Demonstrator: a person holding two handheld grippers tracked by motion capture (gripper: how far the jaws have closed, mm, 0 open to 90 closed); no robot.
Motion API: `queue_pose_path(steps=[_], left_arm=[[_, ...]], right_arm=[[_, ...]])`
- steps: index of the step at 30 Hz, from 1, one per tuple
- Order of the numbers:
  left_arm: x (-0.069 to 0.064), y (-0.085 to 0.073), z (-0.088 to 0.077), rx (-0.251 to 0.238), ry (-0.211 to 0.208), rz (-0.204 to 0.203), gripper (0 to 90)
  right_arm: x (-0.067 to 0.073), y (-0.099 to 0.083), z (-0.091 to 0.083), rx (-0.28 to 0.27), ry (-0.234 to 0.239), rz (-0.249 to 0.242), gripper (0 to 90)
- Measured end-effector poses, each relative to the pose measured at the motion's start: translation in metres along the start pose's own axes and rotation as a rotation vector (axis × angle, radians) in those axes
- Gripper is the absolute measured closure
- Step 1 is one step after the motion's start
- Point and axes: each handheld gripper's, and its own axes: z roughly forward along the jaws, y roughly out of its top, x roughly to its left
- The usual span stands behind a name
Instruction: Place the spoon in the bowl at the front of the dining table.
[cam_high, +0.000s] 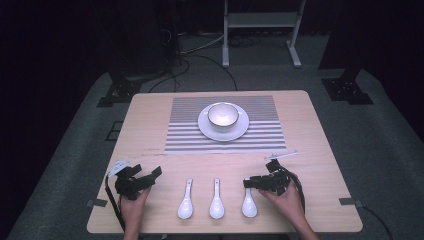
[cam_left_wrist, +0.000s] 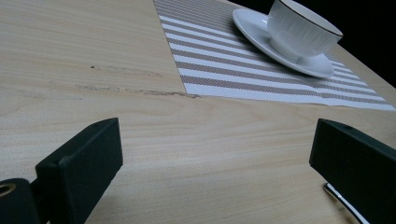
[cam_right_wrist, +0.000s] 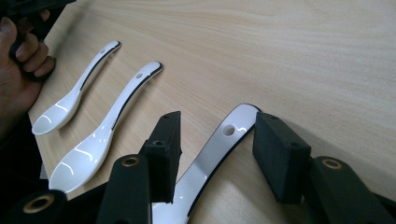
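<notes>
A dark room with grey carpet surrounds the pale wooden tabletop (cam_high: 150, 120). Far from the person lies a striped mat (cam_high: 180, 125), bearing a white saucer (cam_high: 205, 131) with a bowl (cam_high: 223, 115) on it. Along the near edge three white spoons lie side by side, handles pointing away towards the mat. The right tool (cam_right_wrist: 212, 142) straddles the right spoon (cam_right_wrist: 219, 144), its handle running between the half-open jaws along the tool's own line (pads not yet touching it, as far as I can judge). The middle spoon (cam_high: 216, 199) and left spoon (cam_high: 185, 200) lie apart. The left tool (cam_high: 150, 176) rests open, empty, well left.
</notes>
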Motion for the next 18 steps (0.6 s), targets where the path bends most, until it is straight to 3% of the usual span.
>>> queue_pose_path(steps=[8, 10, 14, 18], left_arm=[[0.0, 0.0, 0.0, 0.0, 0.0, 0.0, 1.2], [0.0, 0.0, 0.0, 0.001, 0.001, 0.0, 1.2], [0.0, 0.0, 0.0, 0.0, 0.0, -0.001, 1.2], [0.0, 0.0, 0.0, 0.0, 0.0, -0.001, 1.2]], right_arm=[[0.011, 0.0, 0.004, 0.009, -0.085, -0.054, 59.2], [0.015, 0.001, 0.005, 0.015, -0.127, -0.077, 62.8], [0.016, 0.002, 0.005, 0.024, -0.136, -0.075, 64.0], [0.017, 0.003, 0.006, 0.034, -0.159, -0.075, 72.3]])
